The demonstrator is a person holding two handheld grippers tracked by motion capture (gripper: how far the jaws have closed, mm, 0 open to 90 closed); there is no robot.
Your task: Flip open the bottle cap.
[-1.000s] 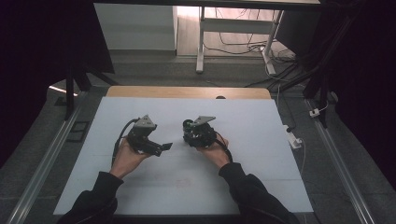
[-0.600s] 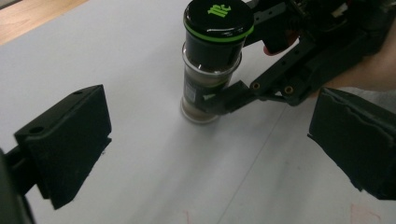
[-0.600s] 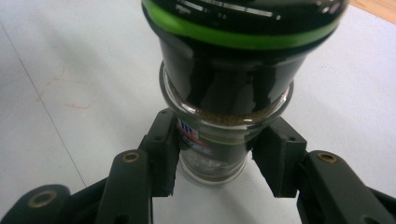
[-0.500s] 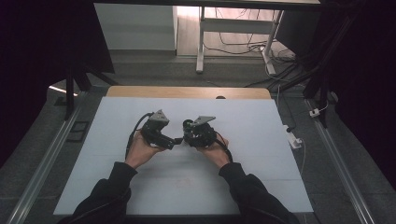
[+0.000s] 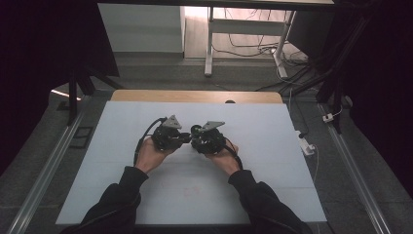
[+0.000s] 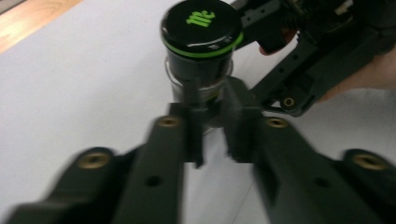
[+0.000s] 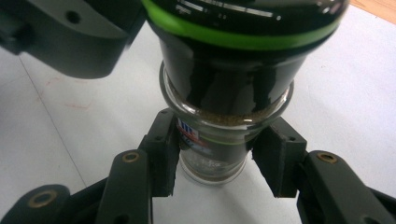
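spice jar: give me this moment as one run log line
spice jar: upright on white table | right gripper: shut on glass body | left gripper: jaws just closing, at jar below black cap

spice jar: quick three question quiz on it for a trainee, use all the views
1. True or false: the spice jar lies on its side on the white table.
2. What colour is the ring around the jar's black cap? A red, B green, C white.
3. Which gripper's jaws clamp the jar's glass body, one pad on each side?

Key
1. False: it stands upright, cap on top.
2. B, green.
3. The right gripper.
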